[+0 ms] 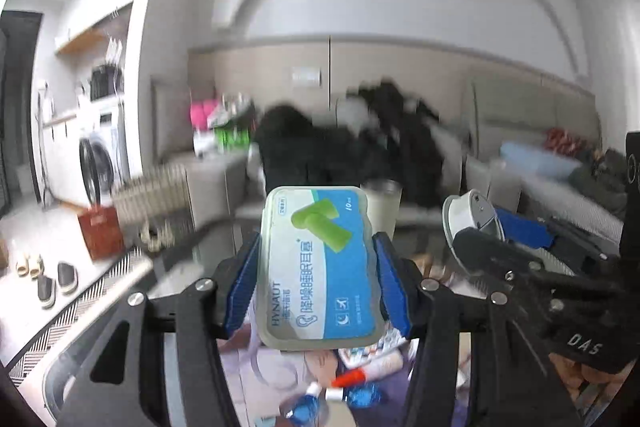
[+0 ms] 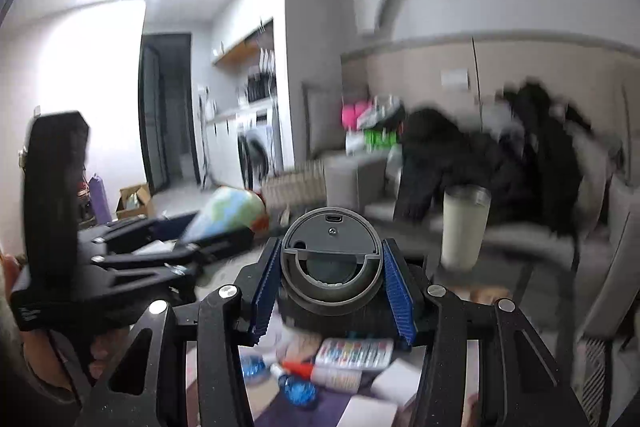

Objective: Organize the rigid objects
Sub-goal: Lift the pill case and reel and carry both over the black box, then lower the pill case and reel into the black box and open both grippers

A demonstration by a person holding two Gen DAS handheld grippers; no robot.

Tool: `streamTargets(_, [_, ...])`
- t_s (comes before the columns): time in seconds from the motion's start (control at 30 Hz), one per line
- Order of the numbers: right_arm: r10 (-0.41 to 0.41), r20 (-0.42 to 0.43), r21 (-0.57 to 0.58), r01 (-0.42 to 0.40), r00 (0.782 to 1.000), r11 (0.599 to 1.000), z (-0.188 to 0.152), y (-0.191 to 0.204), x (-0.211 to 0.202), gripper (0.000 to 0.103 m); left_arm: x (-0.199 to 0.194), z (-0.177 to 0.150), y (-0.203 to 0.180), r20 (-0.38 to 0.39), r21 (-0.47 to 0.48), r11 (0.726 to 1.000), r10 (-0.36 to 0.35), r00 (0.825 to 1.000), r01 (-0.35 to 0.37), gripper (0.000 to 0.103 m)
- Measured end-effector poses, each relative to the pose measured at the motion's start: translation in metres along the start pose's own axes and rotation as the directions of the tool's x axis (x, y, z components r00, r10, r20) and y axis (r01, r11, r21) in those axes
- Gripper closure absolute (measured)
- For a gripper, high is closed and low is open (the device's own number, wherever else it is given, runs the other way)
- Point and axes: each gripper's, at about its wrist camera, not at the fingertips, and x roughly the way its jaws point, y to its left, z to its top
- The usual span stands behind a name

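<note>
Nearest the lens: left gripper (image 1: 316, 279) clamped on an earplug box (image 1: 316, 267), blue pads (image 1: 244, 279) pressing both long edges, label facing up, box held in the air above the table clutter. Right gripper (image 2: 330, 279) likewise squeezed onto a round grey gadget (image 2: 330, 255), pads snug on its sides, flat face with a small port turned toward the camera, also up off the table. Both loads lifted, so probably mid-carry toward wherever the rigid stuff gets sorted; destination not visible, can't say where. Best bet for doing it well: keep the box level since only its thin edges are pinched and smooth plastic could slip, keep the two grippers from bumping (sitting just beside each other in both views), and go steady, given the heavy blur. Below the box: a purple-ish tabletop (image 1: 276, 367) littered with a red-capped tube (image 1: 352, 377), blue crinkly wrappers (image 1: 360, 397) and a colourful blister strip (image 2: 354, 353). Beyond the box: a steel tumbler (image 1: 382, 211) at the far table edge, then a sofa (image 1: 540, 187) piled with black clothes (image 1: 340, 147). Left of the box: a washing machine (image 1: 98, 163), shelves, slippers (image 1: 52, 279) on a pale floor, a patterned rug (image 1: 80, 311).
</note>
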Motion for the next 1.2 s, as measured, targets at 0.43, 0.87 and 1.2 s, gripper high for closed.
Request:
streamTargets(0.43, [-0.060,0.141,-0.048,0.067,0.988,0.997,0.024,0.017,-0.034,0.054,-0.009,0.015,0.011,0.108,-0.001,1.000,0.002,0.994,-0.002,0.049])
streamTargets(0.87, [-0.141,-0.163,0.107,0.160,0.976,0.981,0.032,-0.055,0.108,0.054,0.147,0.008,0.033,-0.201,-0.079,0.996,0.019,0.980,-0.035,0.049])
streamTargets(1.2, [-0.045,-0.457,0.172,0.138,0.888,0.975,-0.010,-0.081,0.164,0.054,0.203,-0.030,0.015,-0.488,-0.070,0.998,-0.026,0.873,-0.009,0.049])
